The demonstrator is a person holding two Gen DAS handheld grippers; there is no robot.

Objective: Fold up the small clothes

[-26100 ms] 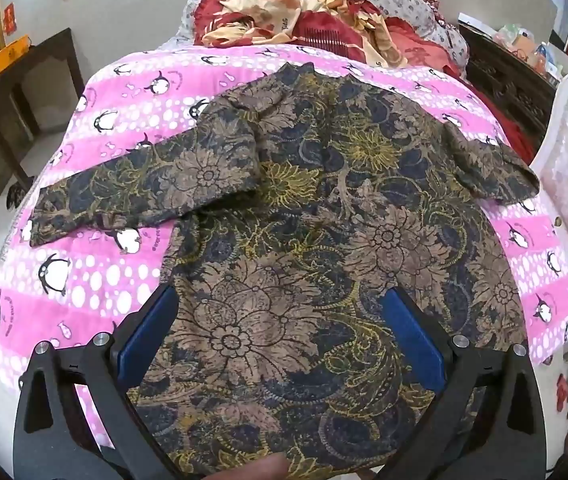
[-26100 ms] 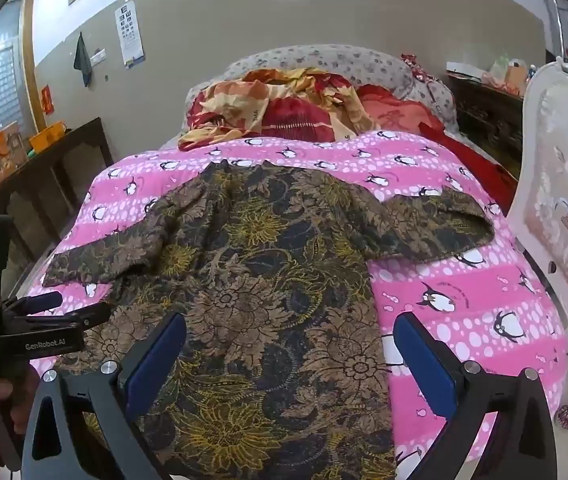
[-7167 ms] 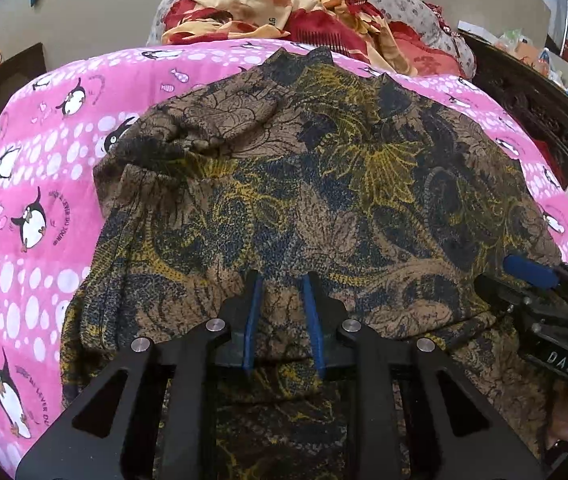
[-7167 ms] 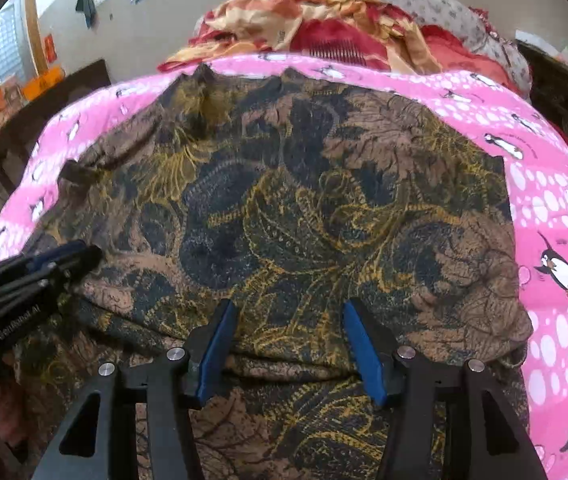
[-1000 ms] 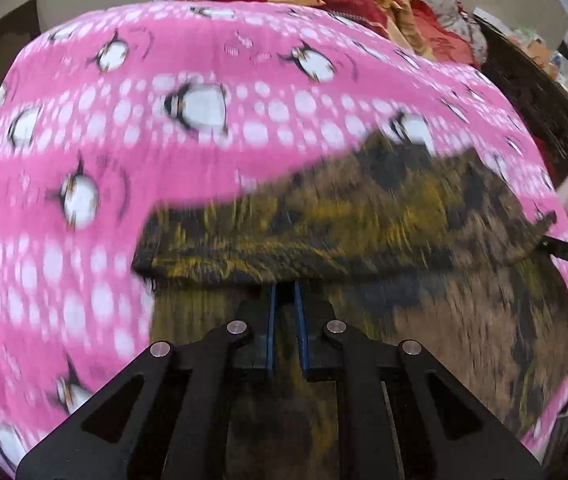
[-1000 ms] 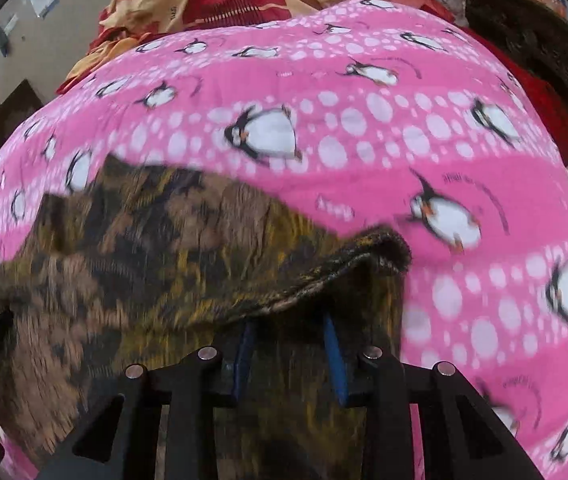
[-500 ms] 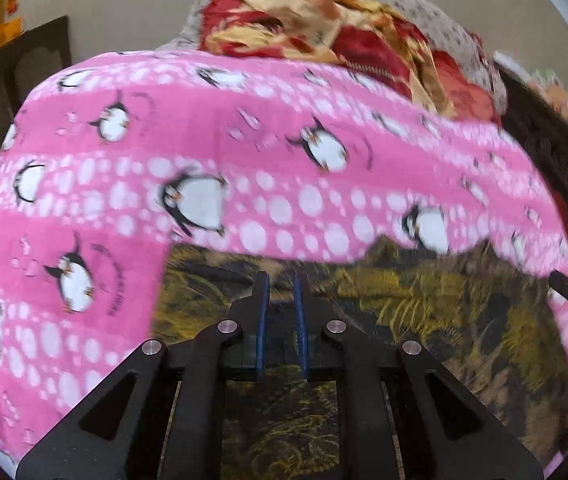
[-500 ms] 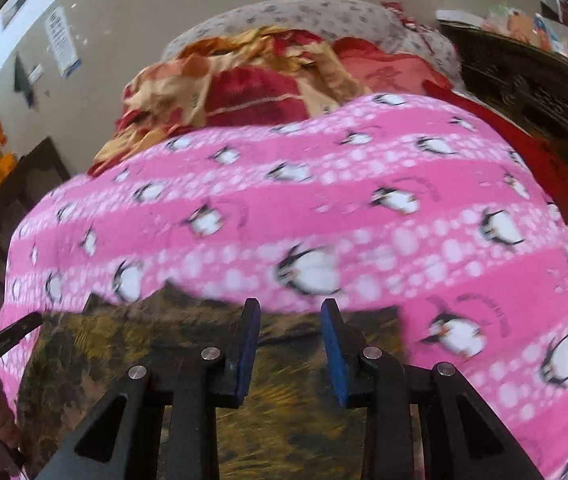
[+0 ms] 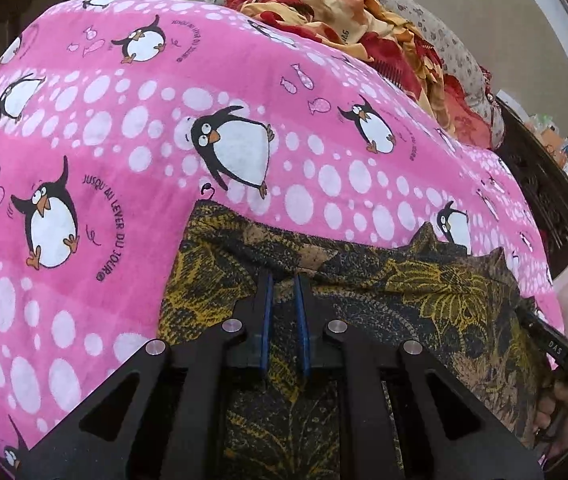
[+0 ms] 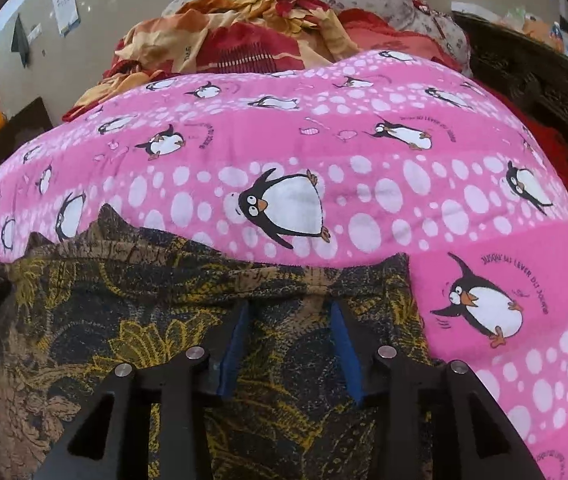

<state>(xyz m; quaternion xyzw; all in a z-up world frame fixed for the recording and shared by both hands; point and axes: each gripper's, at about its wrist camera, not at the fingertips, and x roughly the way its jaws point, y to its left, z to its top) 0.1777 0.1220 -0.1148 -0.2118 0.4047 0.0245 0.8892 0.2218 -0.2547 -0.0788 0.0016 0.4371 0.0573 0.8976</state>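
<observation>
Two folded shirt (image 9: 424,304) corners, beneath fingers (image 10: 231,344)

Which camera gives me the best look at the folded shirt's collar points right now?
The left wrist view. There both collar points stand sharp against the pink penguin blanket, right of the left gripper. The right wrist view pushes the collar to its far left edge, more distorted, and mostly shows the shirt's folded edge.

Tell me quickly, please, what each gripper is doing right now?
Left gripper: shut on the batik shirt.
Right gripper: open, jaws just opening, shirt lying between them.
</observation>
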